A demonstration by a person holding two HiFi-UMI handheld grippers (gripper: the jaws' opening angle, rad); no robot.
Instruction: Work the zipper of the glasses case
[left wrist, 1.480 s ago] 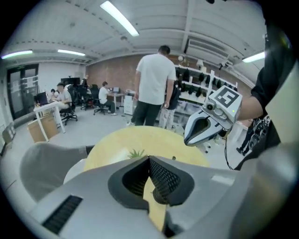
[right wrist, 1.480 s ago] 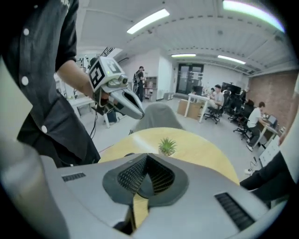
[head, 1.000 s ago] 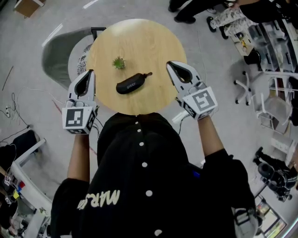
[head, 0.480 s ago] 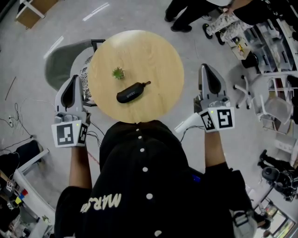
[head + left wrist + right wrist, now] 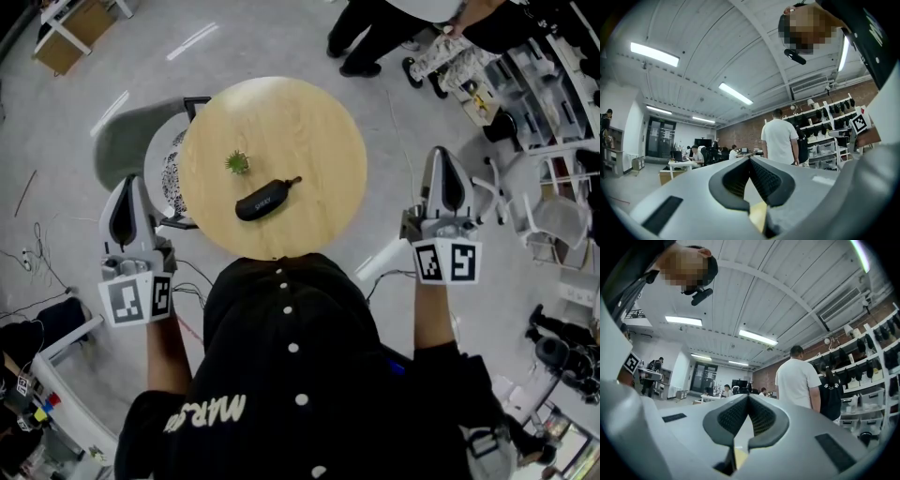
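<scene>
Black oblong glasses case: lies on round wooden counter.
Left tool: closed, empty, off counter's edge.
Right tool: closed, empty, off counter's edge.

Right gripper: jaws fully together, ribbed dark pads meet at the tips, nothing between them. View runs roughly level into the room, mostly white ribbed ceiling with light strips. Person in white T-shirt stands back to camera, just right of the jaw tips, with a second person in a dark top just beside. Shelving along the right edge holds dark items too small to identify. Seated people at desks are far back. Square marker at left edge, probably on the other gripper.
</scene>
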